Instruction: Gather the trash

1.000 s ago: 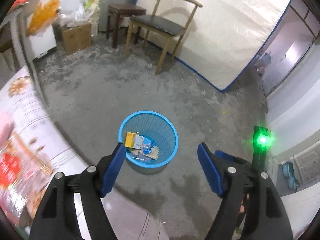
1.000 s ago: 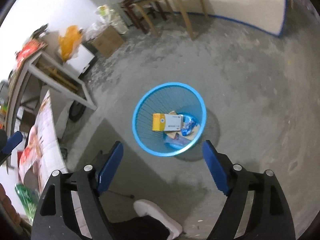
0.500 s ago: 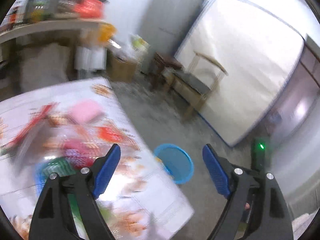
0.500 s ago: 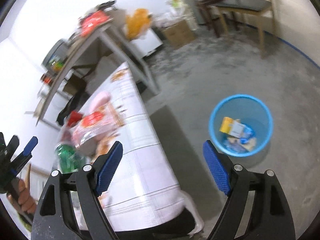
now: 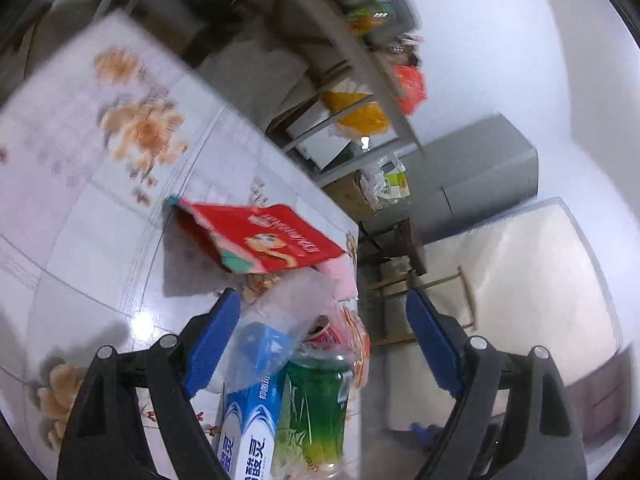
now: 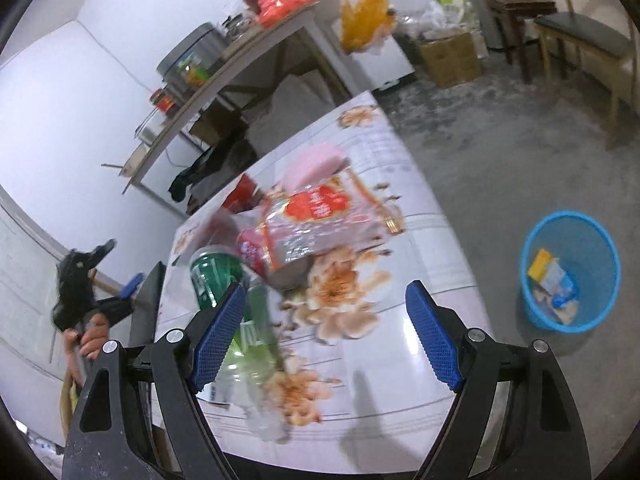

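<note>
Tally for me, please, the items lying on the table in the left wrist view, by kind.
Packets: 2 (red packet, clear snack bag)
Boxes: 1 (toothpaste box)
Bottles: 1 (green bottle)
Soft pink things: 1 (pink item)
Total: 5

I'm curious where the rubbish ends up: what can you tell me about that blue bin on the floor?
The blue bin is a round basket that looks like plastic mesh, widest at its rim. It stands upright on the grey concrete floor, apart from the table. It is partly filled: a yellow-and-white carton and blue wrappers lie inside. Neither gripper touches it.
</note>
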Available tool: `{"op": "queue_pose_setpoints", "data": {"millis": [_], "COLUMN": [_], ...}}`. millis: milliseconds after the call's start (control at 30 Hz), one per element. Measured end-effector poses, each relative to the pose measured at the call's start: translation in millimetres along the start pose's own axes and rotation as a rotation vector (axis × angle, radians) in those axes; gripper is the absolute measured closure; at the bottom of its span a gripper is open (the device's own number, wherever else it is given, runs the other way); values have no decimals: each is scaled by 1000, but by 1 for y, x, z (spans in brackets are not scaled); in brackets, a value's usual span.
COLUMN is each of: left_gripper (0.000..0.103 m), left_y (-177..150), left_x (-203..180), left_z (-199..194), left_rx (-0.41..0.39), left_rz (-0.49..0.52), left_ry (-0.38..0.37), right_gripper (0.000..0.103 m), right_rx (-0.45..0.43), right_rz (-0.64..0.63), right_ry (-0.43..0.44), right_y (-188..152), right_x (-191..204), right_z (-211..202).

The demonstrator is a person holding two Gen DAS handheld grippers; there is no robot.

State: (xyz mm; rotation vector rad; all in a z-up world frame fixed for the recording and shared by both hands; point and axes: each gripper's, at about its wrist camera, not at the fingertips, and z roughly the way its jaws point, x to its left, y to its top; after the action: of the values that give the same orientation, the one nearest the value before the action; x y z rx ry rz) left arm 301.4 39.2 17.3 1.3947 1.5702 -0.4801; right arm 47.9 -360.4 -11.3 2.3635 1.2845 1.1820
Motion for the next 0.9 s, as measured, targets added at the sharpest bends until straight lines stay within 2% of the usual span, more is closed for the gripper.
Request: {"op": "queue_pose_setpoints", "data": {"millis": [100,200,433,600,733,767,900], "left_gripper": [21,22,29,37,43,44,53], "left_y": [18,30,45,45,45,45,43], "left_x": [34,55,81,90,91,91,90], "left_z": [20,38,76,93,99,100,104], "left_rx": [34,63,126,150,154,154,164], "left_rz": [-135,-228,-330,-369,-370,-366,-348], "left_ry": [-20,-30,-55,-77,-89,-89,-83], "right_gripper": [25,25,25,24,14,13,9], "right_rx": [21,37,45,33,92,115,206], "right_rz": [-3,-1,-6,-17,-80,-113,-347], "right_ry": [-3,-7,-18,31,21,12,-126], "right_y": [-1,-3,15,72,125,134,160], "right_x": [12,19,29,31,38,42,71], "right_z": [11,18,27,41,85,99,171]}}
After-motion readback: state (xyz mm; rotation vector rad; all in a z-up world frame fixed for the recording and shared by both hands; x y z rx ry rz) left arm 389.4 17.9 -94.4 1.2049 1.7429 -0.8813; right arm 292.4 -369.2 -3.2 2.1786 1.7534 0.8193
